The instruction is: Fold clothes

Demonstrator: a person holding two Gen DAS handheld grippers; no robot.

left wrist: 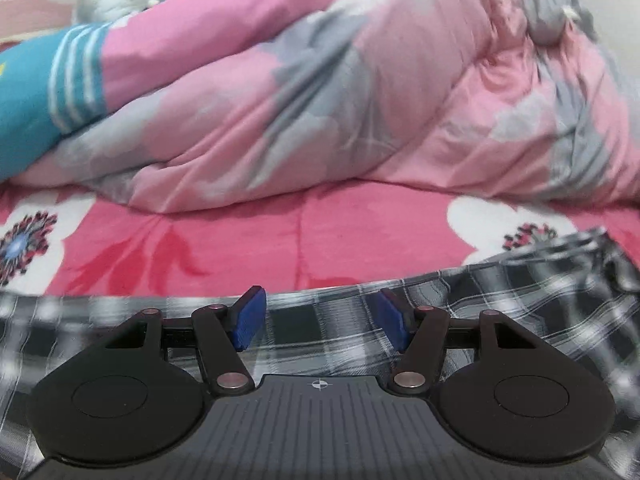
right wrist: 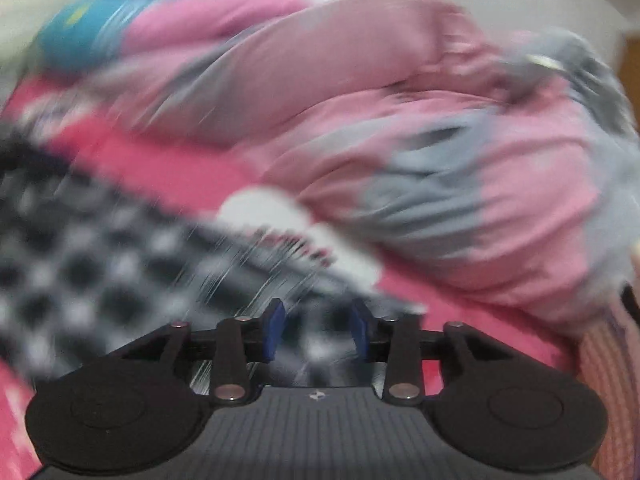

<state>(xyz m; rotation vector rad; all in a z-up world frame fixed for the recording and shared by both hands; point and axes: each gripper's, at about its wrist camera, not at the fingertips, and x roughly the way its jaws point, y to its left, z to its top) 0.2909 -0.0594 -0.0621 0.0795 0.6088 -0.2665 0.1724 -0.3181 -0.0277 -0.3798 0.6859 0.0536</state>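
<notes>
plaid garment (left wrist: 460,320) under both | left hand-held gripper (left wrist: 320,320) apart, empty | right hand-held gripper (right wrist: 318,330) apart, empty

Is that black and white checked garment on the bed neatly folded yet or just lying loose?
Cannot tell. The checked garment lies fairly flat on the pink floral bedsheet, but both views crop it.

A bunched pink-and-grey quilt (left wrist: 320,92) lies on the pink floral bedsheet (left wrist: 240,240), beside a teal pillow (left wrist: 36,100).
</notes>
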